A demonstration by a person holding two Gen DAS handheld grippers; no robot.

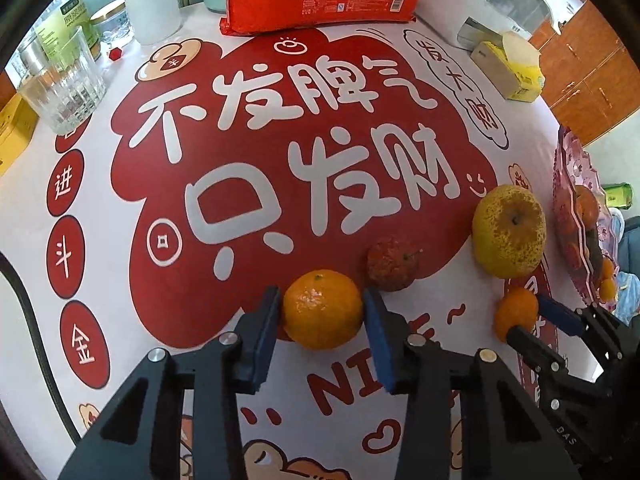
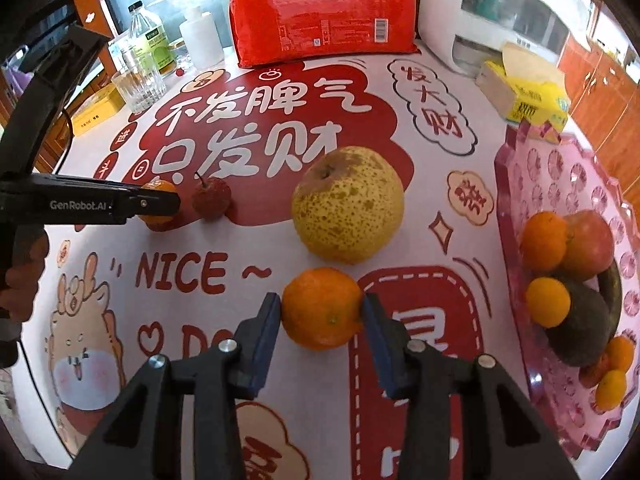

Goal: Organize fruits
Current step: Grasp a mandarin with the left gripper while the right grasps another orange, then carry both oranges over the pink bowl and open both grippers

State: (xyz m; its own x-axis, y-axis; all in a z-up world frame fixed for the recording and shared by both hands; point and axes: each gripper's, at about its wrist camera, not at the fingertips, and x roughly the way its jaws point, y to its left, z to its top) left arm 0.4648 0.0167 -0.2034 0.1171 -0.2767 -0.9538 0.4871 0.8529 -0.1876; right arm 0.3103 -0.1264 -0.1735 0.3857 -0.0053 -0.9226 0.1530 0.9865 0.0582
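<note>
My left gripper (image 1: 322, 312) is shut on a mandarin (image 1: 322, 309) that rests on the table. My right gripper (image 2: 321, 310) is shut on a second mandarin (image 2: 322, 308), also on the table; this shows in the left wrist view (image 1: 516, 316) too. Between them lie a small red fruit (image 1: 394, 264) and a big speckled yellow pear (image 1: 509, 231); the pear (image 2: 347, 204) lies just beyond the right gripper. A pink tray (image 2: 560, 168) at the right holds several mandarins, a red apple (image 2: 592, 244) and an avocado (image 2: 580, 324).
A red packet (image 2: 326, 16) stands at the back of the table. A ribbed glass (image 1: 64, 84), bottles and a yellow box (image 1: 12, 128) are at the back left. A yellow tissue box (image 2: 524, 94) sits at the back right, near the tray.
</note>
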